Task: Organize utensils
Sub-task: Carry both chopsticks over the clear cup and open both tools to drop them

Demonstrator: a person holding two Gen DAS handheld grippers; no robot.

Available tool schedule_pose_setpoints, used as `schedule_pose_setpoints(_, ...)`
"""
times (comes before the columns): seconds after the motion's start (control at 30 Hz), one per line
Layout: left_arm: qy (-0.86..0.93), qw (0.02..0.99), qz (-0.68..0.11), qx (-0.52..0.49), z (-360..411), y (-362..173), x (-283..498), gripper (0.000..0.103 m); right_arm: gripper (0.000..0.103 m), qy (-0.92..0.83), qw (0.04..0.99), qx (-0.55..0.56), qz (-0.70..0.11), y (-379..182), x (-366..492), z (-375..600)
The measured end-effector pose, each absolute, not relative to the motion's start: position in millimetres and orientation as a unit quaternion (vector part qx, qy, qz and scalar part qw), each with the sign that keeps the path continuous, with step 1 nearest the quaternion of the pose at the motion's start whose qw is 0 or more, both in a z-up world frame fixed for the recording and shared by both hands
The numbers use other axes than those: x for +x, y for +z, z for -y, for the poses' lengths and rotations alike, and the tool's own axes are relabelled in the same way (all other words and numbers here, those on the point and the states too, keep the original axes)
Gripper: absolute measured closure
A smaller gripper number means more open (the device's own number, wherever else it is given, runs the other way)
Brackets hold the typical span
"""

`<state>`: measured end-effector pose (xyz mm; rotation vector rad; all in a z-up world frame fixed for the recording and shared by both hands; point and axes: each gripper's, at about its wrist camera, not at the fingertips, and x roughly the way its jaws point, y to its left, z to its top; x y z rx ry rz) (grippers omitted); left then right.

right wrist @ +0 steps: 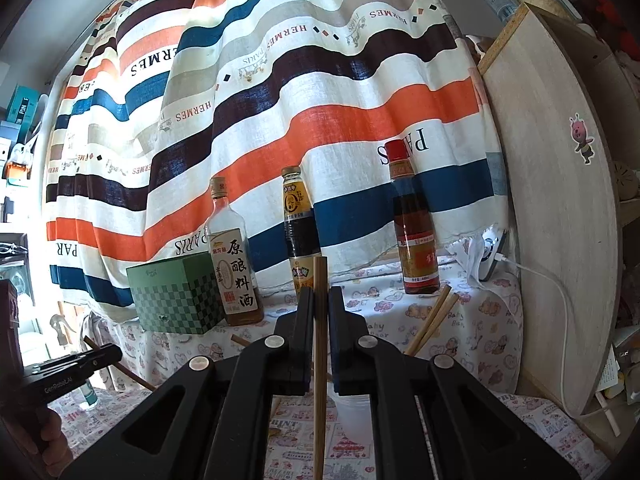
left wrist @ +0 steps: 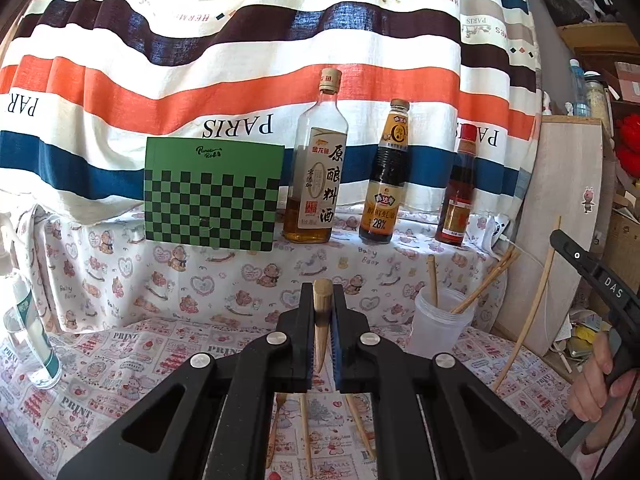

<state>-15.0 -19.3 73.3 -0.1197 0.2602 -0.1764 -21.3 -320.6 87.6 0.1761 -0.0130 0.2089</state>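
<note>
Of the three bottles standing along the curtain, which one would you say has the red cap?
The rightmost bottle, nearest the wooden board. The clear bottle beside the green box has a tan cap, and the dark middle bottle a brown one.

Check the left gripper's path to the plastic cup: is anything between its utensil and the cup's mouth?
Nothing visible blocks it. The left gripper holds a wooden utensil; the plastic cup stands ahead to its right over bare tablecloth. Only the chopsticks already leaning in the cup crowd its mouth.
</note>
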Motion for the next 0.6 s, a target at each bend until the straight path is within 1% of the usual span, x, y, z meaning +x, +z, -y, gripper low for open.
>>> schedule_pose_setpoints(0.13, -0.092, 0.987, -0.123, -0.057, 26.3, 81.9, -15.5, 0.097, 0.095, 0.100, 0.990, 0.099, 0.014, 83.3, -17.4, 327.1)
schedule_pose_setpoints(0.27, -0.086, 0.988, -0.122, -0.047, 37.6, 93.3, -13.1, 0.097, 0.095, 0.084, 0.991, 0.094, 0.045, 85.7, -26.7, 329.7)
schedule_pose_setpoints(0.37, -0.094, 0.987, -0.122, -0.050, 45.1, 103.1, -12.3, 0.097, 0.095, 0.076, 0.990, 0.108, 0.041, 87.1, -25.0, 334.7)
schedule_pose_setpoints(0.43, -0.096, 0.987, -0.123, -0.045, 52.3, 110.7, -11.4, 0.097, 0.095, 0.082, 0.988, 0.122, 0.043, 96.2, -27.3, 335.7)
schedule_pose_setpoints(0.53, -0.089, 0.990, -0.111, -0.009, 68.9, 125.8, -11.2, 0.097, 0.095, 0.099, 0.989, 0.064, 0.092, 122.7, -40.1, 319.5)
schedule_pose_setpoints(0.6, -0.083, 0.991, -0.103, 0.001, 76.0, 137.0, -8.2, 0.097, 0.095, 0.100, 0.988, 0.054, 0.108, 139.2, -39.6, 316.3)
